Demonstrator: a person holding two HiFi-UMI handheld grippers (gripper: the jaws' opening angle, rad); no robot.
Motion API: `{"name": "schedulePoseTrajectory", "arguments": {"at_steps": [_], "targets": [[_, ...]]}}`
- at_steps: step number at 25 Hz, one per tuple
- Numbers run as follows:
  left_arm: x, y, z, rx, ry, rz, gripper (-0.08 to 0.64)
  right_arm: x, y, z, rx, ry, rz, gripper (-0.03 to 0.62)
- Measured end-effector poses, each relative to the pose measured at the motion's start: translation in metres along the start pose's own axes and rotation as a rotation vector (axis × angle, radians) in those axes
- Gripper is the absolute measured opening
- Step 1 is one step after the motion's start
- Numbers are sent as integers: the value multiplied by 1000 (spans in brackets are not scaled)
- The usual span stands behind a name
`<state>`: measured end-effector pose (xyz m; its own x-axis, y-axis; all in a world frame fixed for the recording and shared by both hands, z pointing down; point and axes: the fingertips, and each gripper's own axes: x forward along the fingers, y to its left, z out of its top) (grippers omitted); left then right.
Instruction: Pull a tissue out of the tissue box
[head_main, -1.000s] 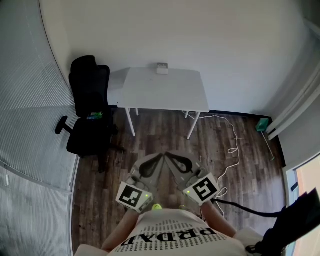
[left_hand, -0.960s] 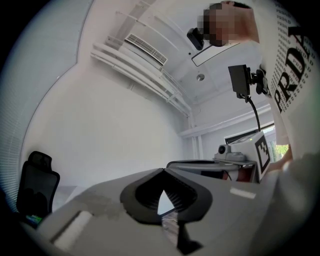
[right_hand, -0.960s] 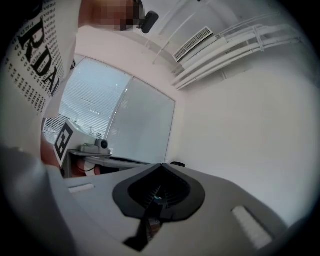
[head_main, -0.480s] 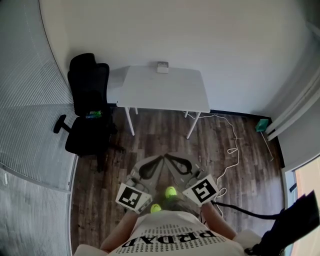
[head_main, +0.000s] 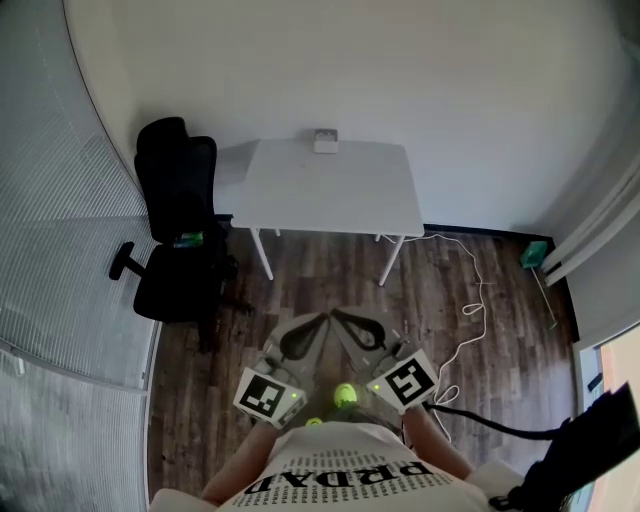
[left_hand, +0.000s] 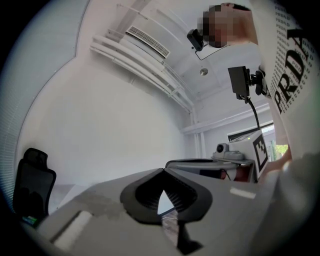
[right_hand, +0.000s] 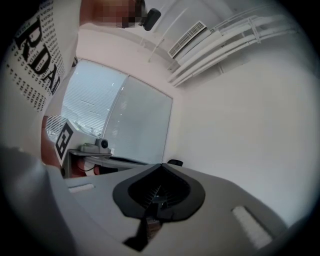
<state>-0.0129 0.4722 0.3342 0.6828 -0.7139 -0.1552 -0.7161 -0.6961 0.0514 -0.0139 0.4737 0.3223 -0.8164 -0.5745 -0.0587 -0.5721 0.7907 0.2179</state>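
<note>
A black office chair (head_main: 178, 225) stands at the left, just beside the white surface (head_main: 335, 195). The left tongs (head_main: 316, 320), held near the person's shirt (head_main: 340, 470), are pressed together with nothing between them. The tissue box (head_main: 324, 140) sits at the surface's far edge, well apart from both tongs. The right tongs (head_main: 340, 318), just beside the left, are likewise pressed together and empty. A white cable (head_main: 470, 305) trails across the wood floor (head_main: 320, 270) at right.

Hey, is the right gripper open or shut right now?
Shut: in its own view the right gripper has its jaws closed tip to tip, nothing between them.
</note>
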Motion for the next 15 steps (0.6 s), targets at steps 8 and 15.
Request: {"name": "schedulePoseTrajectory", "arguments": {"at_steps": [8,15], "targets": [[63,23,-1,12,10,17,-9,12,-63,-8,-5,2,23,-2],[108,42,-6,35,23,56,-9,21,-107,-20,4,-15,73,-2]]}}
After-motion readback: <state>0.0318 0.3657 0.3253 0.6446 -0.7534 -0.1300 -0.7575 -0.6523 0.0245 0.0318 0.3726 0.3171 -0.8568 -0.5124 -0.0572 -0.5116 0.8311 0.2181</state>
